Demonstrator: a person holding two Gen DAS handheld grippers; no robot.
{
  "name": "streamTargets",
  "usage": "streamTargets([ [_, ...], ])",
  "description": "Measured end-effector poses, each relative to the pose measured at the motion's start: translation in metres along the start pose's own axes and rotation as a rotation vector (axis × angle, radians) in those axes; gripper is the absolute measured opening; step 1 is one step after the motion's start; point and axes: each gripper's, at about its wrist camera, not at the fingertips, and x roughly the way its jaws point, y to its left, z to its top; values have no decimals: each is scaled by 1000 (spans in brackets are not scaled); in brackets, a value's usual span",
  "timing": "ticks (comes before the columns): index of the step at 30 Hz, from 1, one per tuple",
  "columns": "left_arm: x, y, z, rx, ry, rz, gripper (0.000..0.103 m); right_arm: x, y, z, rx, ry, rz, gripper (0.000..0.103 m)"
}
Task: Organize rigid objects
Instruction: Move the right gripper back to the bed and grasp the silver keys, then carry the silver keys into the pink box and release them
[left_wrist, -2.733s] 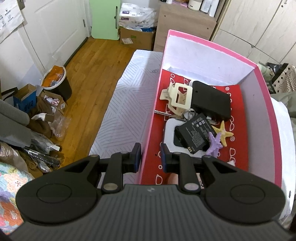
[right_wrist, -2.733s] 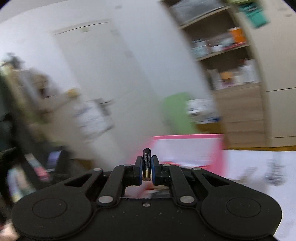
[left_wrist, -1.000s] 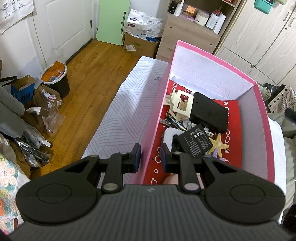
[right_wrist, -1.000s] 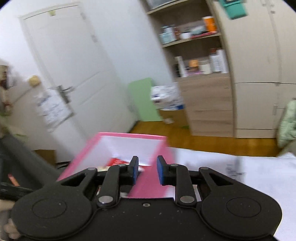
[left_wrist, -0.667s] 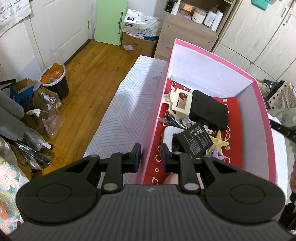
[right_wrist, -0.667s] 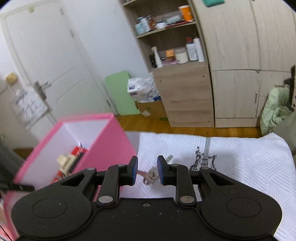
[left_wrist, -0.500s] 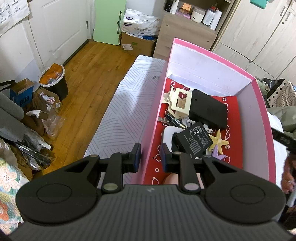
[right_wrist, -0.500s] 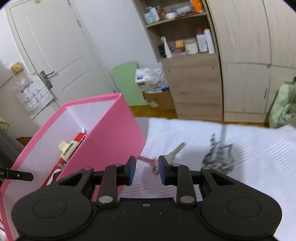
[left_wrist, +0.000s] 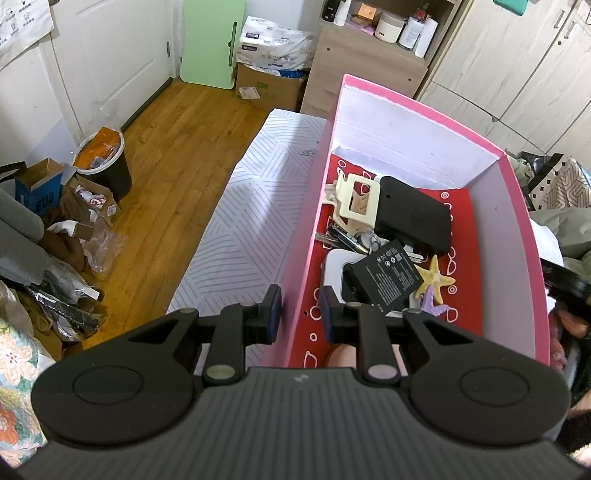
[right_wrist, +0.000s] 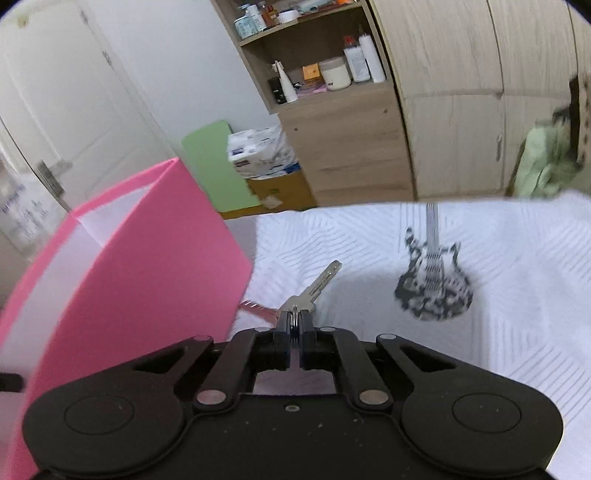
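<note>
Your left gripper (left_wrist: 298, 314) straddles the near left wall of the pink box (left_wrist: 306, 236): 1 finger sits outside it, the other inside, and both pads lie close against the wall, so it reads as a clamp on that wall. Just past the inner finger lie a white device (left_wrist: 332, 264) and, tilted on top of it, a black battery (left_wrist: 386, 277). To the right of the battery are a yellow starfish (left_wrist: 436, 277) and a purple starfish (left_wrist: 432, 301). Farther ahead sit loose keys (left_wrist: 347, 238), then a black case (left_wrist: 412, 218) and a cream clip (left_wrist: 354, 201) against the left wall. At the right edge of this view, outside the box, a hand (left_wrist: 569, 325) holds the other tool.

Your right gripper (right_wrist: 294, 320) has just closed, and its jaws pinch the head of a silver key (right_wrist: 314, 291) lying on the white cloth (right_wrist: 498, 295); the blade points ahead and to the right. Just left of the tips a pink comb (right_wrist: 258, 308) pokes out beside the box. Ahead and to the right, apart from the key, lies a black-and-white guitar (right_wrist: 432, 280), blurred.
</note>
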Motion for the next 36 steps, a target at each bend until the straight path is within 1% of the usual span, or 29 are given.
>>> streamTargets([
  [3, 0, 0, -2, -2, -6, -1, 20, -4, -21, -2, 175, 31, 174, 7],
  [5, -1, 0, -2, -1, -5, -2, 20, -8, -26, -3, 232, 41, 252, 7],
  [6, -1, 0, -3, 0, -4, -1, 20, -11, -26, -3, 243, 41, 269, 7],
  [12, -1, -2, -3, 20, 1, 5, 20, -38, -16, -2, 240, -3, 316, 7],
  [17, -1, -4, 0, 41, 14, 6, 20, -57, -18, -1, 279, -24, 370, 7],
  [22, 0, -7, 1, 70, 23, 18, 20, -78, -11, 5, 265, -62, 394, 7],
  [28, -1, -11, 0, 108, 26, 33, 20, -105, 5, 14, 220, -108, 429, 7],
  [36, 0, -26, -3, 209, 31, 90, 20, -131, 38, 21, 120, -144, 501, 7],
])
